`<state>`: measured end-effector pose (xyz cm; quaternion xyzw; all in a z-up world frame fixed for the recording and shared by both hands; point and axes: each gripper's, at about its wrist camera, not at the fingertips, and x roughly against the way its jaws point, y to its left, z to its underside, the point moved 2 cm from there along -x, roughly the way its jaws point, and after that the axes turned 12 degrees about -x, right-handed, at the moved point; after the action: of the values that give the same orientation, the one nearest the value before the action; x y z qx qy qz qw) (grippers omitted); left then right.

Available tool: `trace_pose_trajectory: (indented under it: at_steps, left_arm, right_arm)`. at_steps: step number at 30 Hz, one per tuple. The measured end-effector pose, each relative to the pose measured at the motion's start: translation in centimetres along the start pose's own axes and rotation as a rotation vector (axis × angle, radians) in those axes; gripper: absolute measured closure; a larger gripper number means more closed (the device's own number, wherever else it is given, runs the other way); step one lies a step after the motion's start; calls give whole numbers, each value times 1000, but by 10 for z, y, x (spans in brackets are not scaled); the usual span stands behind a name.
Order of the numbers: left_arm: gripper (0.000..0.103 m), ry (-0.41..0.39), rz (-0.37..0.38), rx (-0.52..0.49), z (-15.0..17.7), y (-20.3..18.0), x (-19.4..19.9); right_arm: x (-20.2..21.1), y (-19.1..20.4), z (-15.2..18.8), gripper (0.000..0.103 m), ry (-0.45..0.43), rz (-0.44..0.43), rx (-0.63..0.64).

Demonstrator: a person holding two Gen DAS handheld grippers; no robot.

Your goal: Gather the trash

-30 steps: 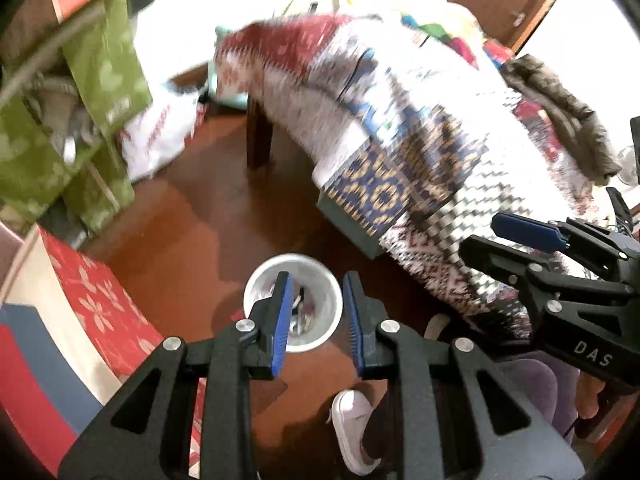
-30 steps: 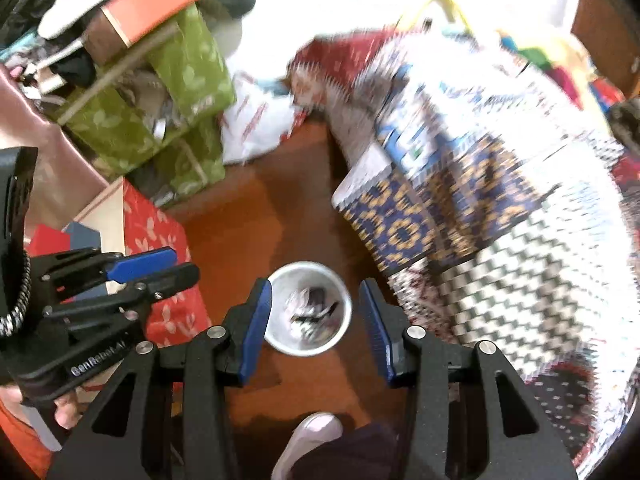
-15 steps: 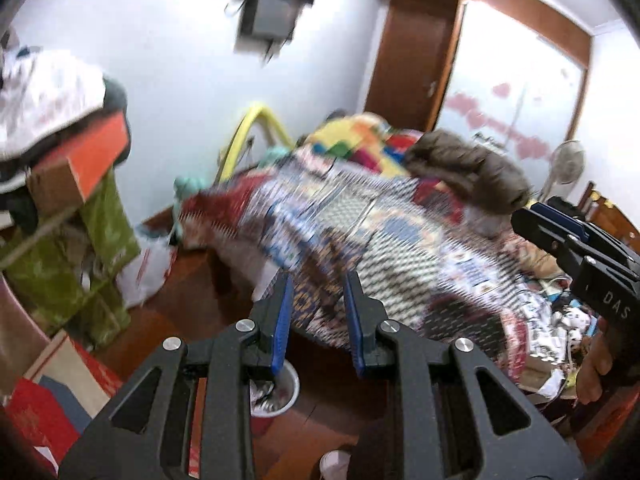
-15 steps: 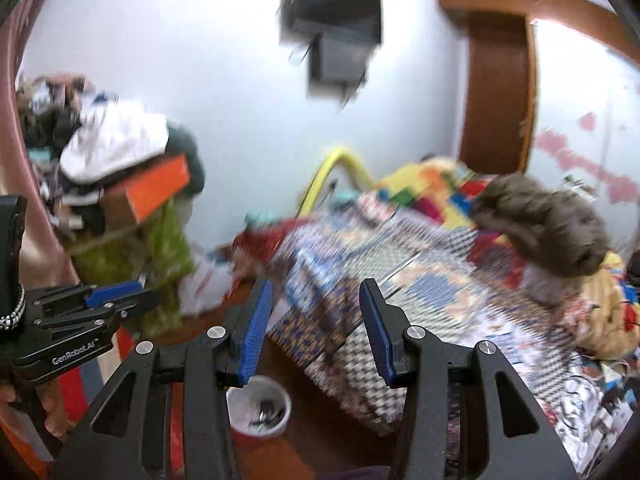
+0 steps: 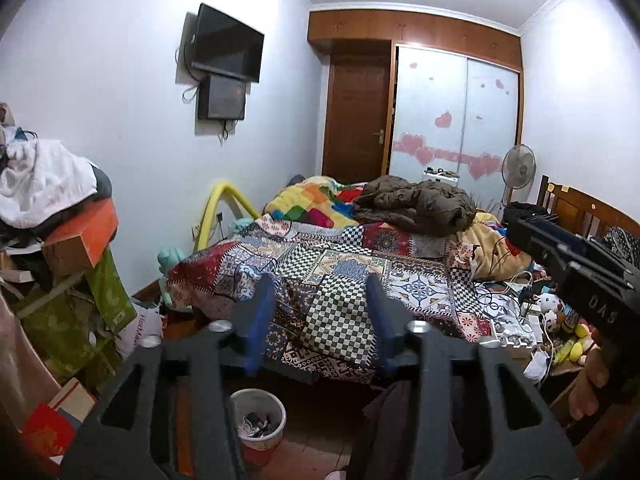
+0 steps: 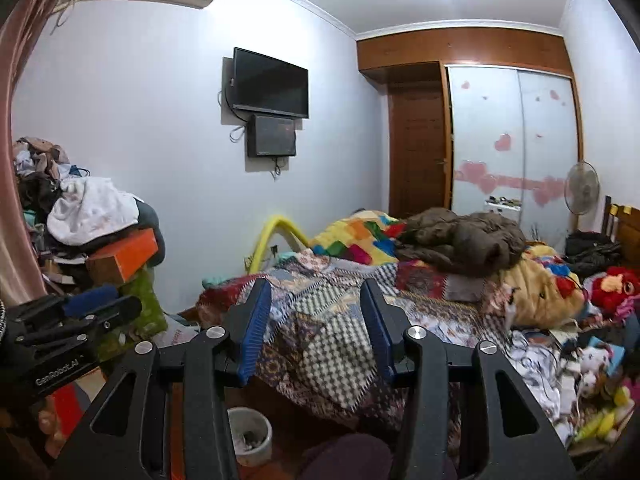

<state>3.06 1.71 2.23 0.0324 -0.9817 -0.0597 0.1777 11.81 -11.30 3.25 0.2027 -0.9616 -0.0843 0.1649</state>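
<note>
A small round trash bin (image 5: 259,420) with scraps inside stands on the wooden floor below my left gripper (image 5: 320,316); it also shows in the right wrist view (image 6: 250,436). Both grippers are raised and point across the room over the bed. My left gripper is open and empty. My right gripper (image 6: 316,322) is open and empty. Each gripper shows at the edge of the other's view, the right one (image 5: 576,276) and the left one (image 6: 76,320). Loose clutter (image 5: 520,320) lies on the right side of the bed.
A bed with a patchwork quilt (image 5: 344,280) fills the middle. A brown jacket (image 5: 416,208) lies on it. Piled boxes, green bags and clothes (image 5: 68,248) stand at left. A TV (image 5: 226,48), a door (image 5: 356,120), a wardrobe and a fan (image 5: 518,168) are at the back.
Both grippers have tilted up from looking down at the bin to looking across the room. The bin has slid to the bottom of both views. The left jaws have opened wider.
</note>
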Motion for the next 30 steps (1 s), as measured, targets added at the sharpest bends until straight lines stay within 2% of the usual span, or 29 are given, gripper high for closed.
trace_pose_trajectory:
  at_steps: [1,4,6,9,10,17,30]
  left_arm:
    - [44,-5,-2,-3,3,-2,4]
    - [33,-11,19,10,10,-6,13]
    - [18,-13,29,23,15,-7,17]
    - [14,-19,29,24,20,-9,22]
    - [14,-17,33,20,22,-11,23]
    - [12,-17,25,0,28,-13,30]
    - [11,-6,25,31,34,-6,32]
  right_arm:
    - [5,-4,2,44,3,7,-10]
    - [13,-5,12,30,-2,51,-28]
    - [21,-4,16,20,-5,87,-16]
    - [31,-6,18,3,-23,124,-30]
    - [37,-7,18,0,-30,128,-37]
    - [51,-5,19,0,-59,141,-37]
    - [55,-2,25,0,-50,141,-22]
